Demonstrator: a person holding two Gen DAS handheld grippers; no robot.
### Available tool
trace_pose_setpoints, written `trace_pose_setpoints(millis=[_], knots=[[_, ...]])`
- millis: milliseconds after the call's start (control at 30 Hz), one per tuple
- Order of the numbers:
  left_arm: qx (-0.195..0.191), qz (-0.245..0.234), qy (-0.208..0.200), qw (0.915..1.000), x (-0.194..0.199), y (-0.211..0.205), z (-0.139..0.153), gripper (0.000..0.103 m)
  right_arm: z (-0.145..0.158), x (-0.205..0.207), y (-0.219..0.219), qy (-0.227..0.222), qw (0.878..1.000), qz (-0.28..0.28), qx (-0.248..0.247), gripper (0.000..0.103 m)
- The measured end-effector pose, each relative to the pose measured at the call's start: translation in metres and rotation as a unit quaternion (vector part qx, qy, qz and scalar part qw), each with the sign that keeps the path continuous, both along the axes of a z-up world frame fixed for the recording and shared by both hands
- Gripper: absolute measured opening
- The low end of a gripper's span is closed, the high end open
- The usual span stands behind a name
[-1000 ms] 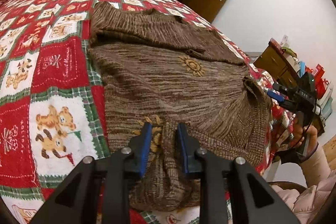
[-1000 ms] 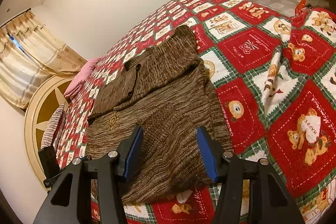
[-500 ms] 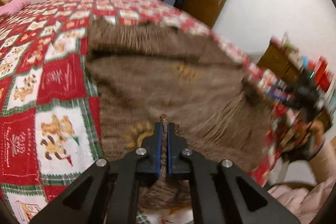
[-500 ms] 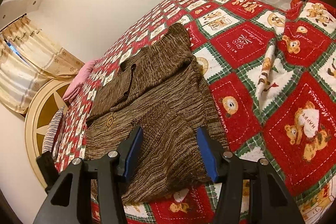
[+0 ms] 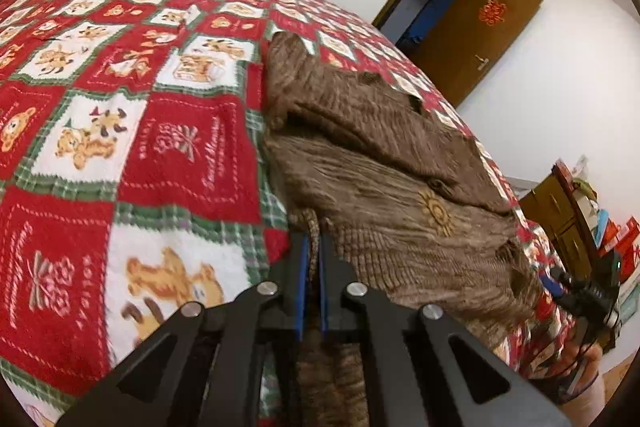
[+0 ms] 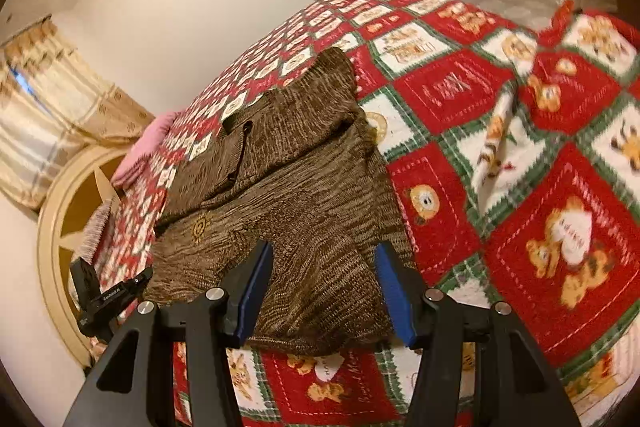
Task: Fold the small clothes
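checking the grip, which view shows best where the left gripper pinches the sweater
The left wrist view: the left gripper is shut on a sweater edge. The right wrist view shows only its body, low left.

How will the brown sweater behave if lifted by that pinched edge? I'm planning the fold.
The sweater is probably floppy: its knit bunches between the left gripper. It likely drags on the fuzzy quilt rather than sliding.

The sweater's (image 5: 400, 219) pinched hem runs out of the frame's bottom edge, behind the jaws.

Rough brown knit sweater (image 5: 384, 195) on soft printed fleece blanket (image 5: 120, 131); matt wooden door (image 5: 472, 35)
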State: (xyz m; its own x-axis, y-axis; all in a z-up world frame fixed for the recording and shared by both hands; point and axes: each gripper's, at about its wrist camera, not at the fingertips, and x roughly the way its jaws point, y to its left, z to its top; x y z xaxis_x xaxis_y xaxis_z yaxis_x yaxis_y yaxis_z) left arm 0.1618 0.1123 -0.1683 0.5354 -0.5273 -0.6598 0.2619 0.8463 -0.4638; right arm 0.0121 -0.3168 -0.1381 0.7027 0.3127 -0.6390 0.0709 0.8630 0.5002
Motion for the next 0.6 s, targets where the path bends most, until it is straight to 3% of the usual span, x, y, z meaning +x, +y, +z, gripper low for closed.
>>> trace_pose_setpoints(millis=[100, 133, 167, 200, 267, 333, 367, 400, 433, 467, 500, 533, 567, 600], knots=[[-0.015, -0.013, 0.001, 0.9998, -0.008, 0.0, 0.001, 0.011, 0.008, 0.01, 0.014, -0.014, 0.998, 0.043, -0.044, 0.058], [-0.018, -0.017, 0.004, 0.9997, -0.008, 0.0, 0.001, 0.019, 0.008, 0.01, 0.014, -0.014, 0.998, 0.043, -0.044, 0.059], [-0.02, -0.021, 0.005, 0.9996, -0.007, 0.001, 0.0, 0.025, 0.009, 0.021, 0.029, -0.018, 0.993, 0.071, -0.097, 0.059], [-0.023, -0.024, 0.003, 0.9994, -0.008, 0.001, 0.001, 0.029, 0.009, 0.021, 0.029, -0.018, 0.993, 0.071, -0.097, 0.059], [-0.034, -0.035, 0.004, 0.9988, -0.009, -0.001, 0.003, 0.06, 0.0, 0.041, 0.05, -0.006, 0.982, 0.118, -0.147, 0.059], [-0.042, -0.044, -0.001, 0.9981, -0.012, -0.004, 0.006, 0.076, -0.008, 0.053, 0.061, 0.0, 0.974, 0.134, -0.184, 0.059], [-0.031, -0.041, -0.008, 0.9987, -0.013, -0.006, 0.007, 0.078, -0.014, 0.059, 0.066, 0.002, 0.969, 0.144, -0.203, 0.059], [-0.017, -0.037, -0.013, 0.9991, -0.014, -0.009, 0.007, 0.076, -0.02, 0.065, 0.071, 0.007, 0.964, 0.148, -0.222, 0.059], [-0.007, -0.038, -0.017, 0.9991, -0.015, -0.011, 0.006, 0.068, -0.024, 0.068, 0.073, 0.005, 0.961, 0.153, -0.231, 0.059], [-0.001, -0.041, -0.02, 0.999, -0.016, -0.013, 0.004, 0.049, -0.024, 0.068, 0.073, 0.005, 0.961, 0.153, -0.231, 0.059], [0.003, -0.043, -0.019, 0.9989, -0.016, -0.014, 0.003, 0.038, -0.024, 0.067, 0.075, -0.006, 0.958, 0.158, -0.24, 0.054], [0.006, -0.044, -0.015, 0.9989, -0.016, -0.014, 0.001, 0.02, -0.024, 0.066, 0.077, -0.012, 0.956, 0.162, -0.246, 0.032], [0.004, -0.041, -0.011, 0.9991, -0.017, -0.013, 0.0, 0.012, -0.023, 0.065, 0.077, -0.012, 0.955, 0.169, -0.242, 0.022], [-0.001, -0.034, -0.011, 0.9994, -0.019, -0.009, 0.0, 0.012, -0.021, 0.063, 0.075, -0.01, 0.959, 0.168, -0.229, 0.015]])
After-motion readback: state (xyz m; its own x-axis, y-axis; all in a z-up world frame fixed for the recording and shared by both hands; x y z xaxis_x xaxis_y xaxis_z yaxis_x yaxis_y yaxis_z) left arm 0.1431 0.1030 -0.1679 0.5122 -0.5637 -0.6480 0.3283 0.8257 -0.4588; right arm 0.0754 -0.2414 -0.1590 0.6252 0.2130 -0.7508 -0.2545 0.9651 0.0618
